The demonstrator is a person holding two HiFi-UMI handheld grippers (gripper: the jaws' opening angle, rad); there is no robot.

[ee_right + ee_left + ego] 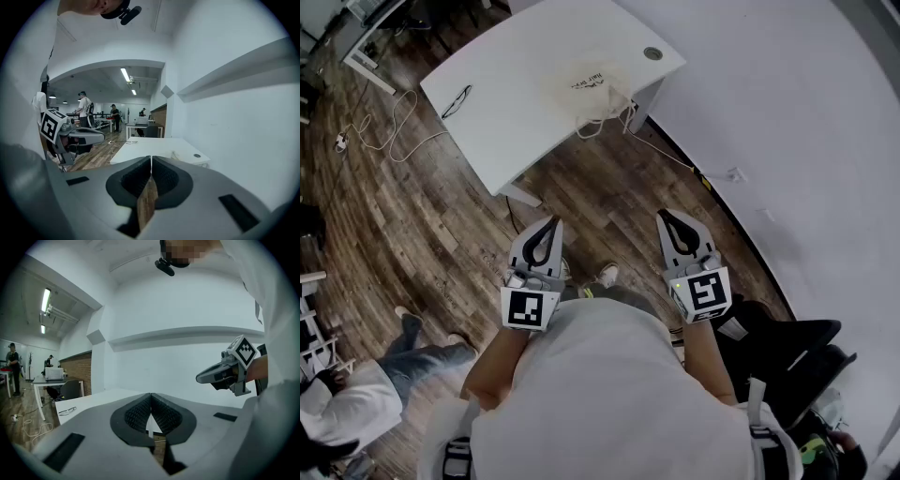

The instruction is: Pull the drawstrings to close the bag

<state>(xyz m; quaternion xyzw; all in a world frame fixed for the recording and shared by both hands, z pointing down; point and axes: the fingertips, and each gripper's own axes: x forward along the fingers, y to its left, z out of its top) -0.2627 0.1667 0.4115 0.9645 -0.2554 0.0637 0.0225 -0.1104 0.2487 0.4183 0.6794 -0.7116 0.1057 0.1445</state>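
Currently: 1 cream bag (589, 86) flat on the white table (516, 75), by its near edge, drawstrings (614, 117) trailing over that edge. Left gripper (555, 223) and right gripper (664, 217): jaws together, empty, well short of the table; bag straight ahead between them, neither clearly nearer.

White table (534, 56). Cream bag (586, 86) with dark print, pale drawstrings (605, 120). Black glasses (456, 101) on the table's left. Floor (441, 225) dark brown wood planks, white cable (394, 131) far left. Wall (797, 122) white. Left gripper (555, 221) and right gripper (661, 216) grey, pads (136, 414) black and ribbed, cubes (531, 308) with black-and-white squares. Shirt (609, 394) white. Chair (797, 347) black, near right.
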